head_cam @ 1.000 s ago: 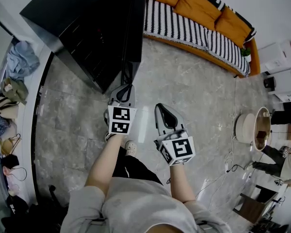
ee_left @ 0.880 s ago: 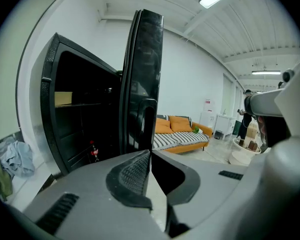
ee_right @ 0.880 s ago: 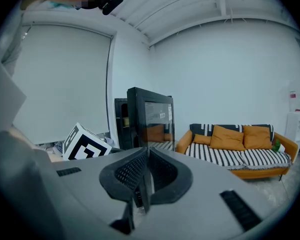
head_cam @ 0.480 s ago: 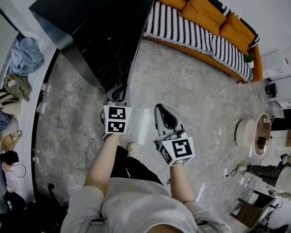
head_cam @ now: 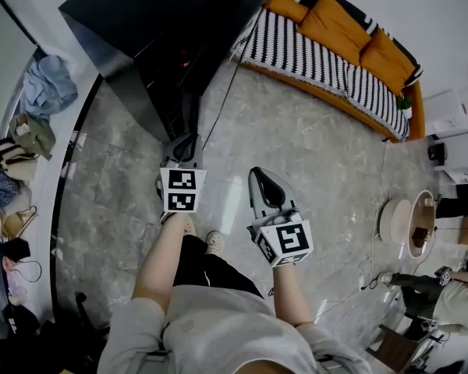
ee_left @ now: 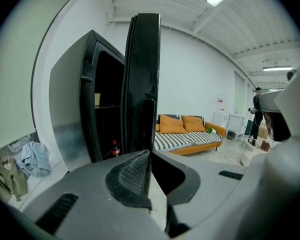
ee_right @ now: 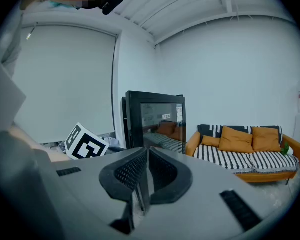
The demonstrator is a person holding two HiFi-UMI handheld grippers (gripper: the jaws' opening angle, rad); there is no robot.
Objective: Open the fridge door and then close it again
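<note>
The black fridge (head_cam: 132, 22) stands at the upper left of the head view with its door (head_cam: 232, 65) swung out, seen edge-on as a thin dark line. Shelves show inside. My left gripper (head_cam: 183, 142) is shut, its tips right at the door's lower free edge; I cannot tell if they touch. In the left gripper view the door edge (ee_left: 142, 84) rises straight ahead of the closed left gripper (ee_left: 149, 156), nothing between the pads. My right gripper (head_cam: 265, 181) hangs shut and empty over the floor, right of the door. The right gripper (ee_right: 146, 156) faces the glossy fridge (ee_right: 157, 119).
An orange sofa with a striped cover (head_cam: 335, 45) runs along the far wall. Clothes and bags (head_cam: 27, 131) line the left wall. A round white table (head_cam: 409, 209), cables (head_cam: 366, 263) and a person (head_cam: 433, 287) are at the right. My feet (head_cam: 210, 240) stand on the grey stone floor.
My left gripper has moved left and toward me, and the door has swung with it, now showing edge-on with more of the interior exposed. The right gripper barely shifted.
</note>
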